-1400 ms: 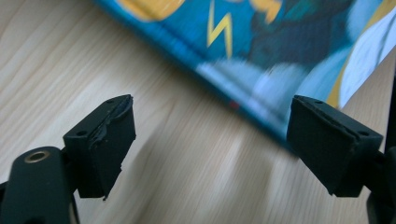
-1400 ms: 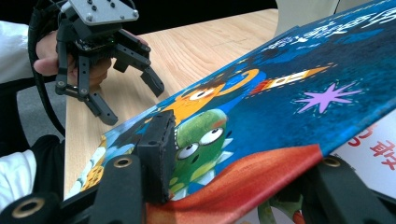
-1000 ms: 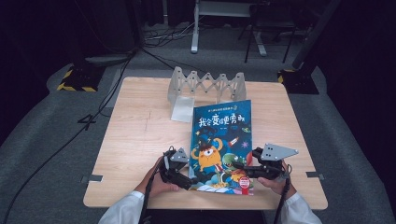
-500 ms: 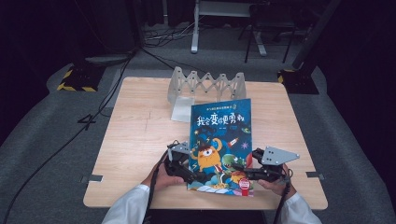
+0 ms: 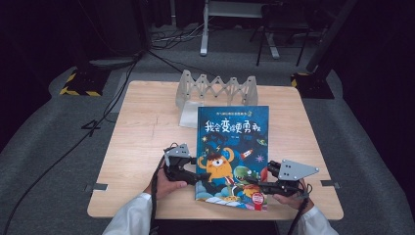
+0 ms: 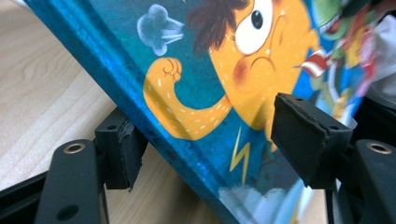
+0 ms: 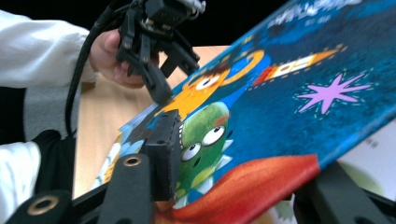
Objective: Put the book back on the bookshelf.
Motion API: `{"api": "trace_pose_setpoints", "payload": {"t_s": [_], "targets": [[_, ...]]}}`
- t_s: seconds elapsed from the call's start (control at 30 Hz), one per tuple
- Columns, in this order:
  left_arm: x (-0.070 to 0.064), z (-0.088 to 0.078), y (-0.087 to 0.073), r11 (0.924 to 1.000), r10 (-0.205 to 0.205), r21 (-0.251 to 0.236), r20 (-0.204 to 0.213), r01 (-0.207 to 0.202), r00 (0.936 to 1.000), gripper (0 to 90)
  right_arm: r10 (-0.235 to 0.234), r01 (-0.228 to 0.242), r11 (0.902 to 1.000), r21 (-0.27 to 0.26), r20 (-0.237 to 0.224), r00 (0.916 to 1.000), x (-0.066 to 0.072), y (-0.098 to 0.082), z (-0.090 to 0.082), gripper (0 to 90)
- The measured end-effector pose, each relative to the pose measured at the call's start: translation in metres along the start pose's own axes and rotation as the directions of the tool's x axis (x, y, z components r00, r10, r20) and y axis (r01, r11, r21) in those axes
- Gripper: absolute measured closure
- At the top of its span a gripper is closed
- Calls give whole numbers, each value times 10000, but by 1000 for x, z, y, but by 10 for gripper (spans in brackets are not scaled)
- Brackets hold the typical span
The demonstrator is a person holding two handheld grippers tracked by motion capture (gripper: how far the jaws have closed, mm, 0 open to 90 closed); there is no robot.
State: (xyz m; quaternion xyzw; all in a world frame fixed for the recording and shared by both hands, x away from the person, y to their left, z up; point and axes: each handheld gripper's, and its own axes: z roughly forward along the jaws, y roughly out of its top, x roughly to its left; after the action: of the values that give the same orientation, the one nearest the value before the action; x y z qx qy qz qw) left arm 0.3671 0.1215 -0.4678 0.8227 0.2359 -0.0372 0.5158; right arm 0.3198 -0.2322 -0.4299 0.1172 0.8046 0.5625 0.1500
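A picture book [image 5: 232, 142] with a blue cover and an orange monster lies on the wooden table [image 5: 142, 132]. My left gripper [image 5: 198, 171] is at its left edge. In the left gripper view the tilted book edge [image 6: 210, 70] runs between the jaws of the left gripper [image 6: 210, 135]. They have just been closing, one pad [image 6: 119, 149] is under the edge, and a gap shows at the other. My right gripper [image 5: 252, 183] is at the book's lower right. Its jaws have just been closing on the lifted cover [image 7: 303, 93], one pad [image 7: 163, 154] on top, the other jaw beneath.
A grey zigzag folding rack [image 5: 215, 90] stands at the back of the table, with a white sheet [image 5: 188, 117] in front of it. In the right gripper view, the left hand and the left gripper [image 7: 175, 77] are beyond the book. Cables [image 5: 73, 142] cross the floor at left.
The left gripper has risen slightly at the book's left edge and its jaws have narrowed. The right gripper has stayed in place on the lower right corner.
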Motion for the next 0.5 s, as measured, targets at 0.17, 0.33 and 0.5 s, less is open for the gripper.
{"api": "trace_pose_setpoints", "payload": {"t_s": [0.17, 0.33, 0.5], "targets": [[-3, -1, 3, 9998, 120, -135, -20, -121, 9999, 294, -340, 345, 9993, 113, -405, 9986, 8, 0, -2, 637], [3, -1, 14, 9964, 246, -821, 297, -221, 9993, 292, -1020, 1031, 9944, 232, -436, 9938, 24, 7, 0, 650], [0, 0, 26, 9947, 484, -918, 94, -474, 9988, 251, -1009, 1019, 9946, 188, -501, 9936, 24, 6, 1, 649]]}}
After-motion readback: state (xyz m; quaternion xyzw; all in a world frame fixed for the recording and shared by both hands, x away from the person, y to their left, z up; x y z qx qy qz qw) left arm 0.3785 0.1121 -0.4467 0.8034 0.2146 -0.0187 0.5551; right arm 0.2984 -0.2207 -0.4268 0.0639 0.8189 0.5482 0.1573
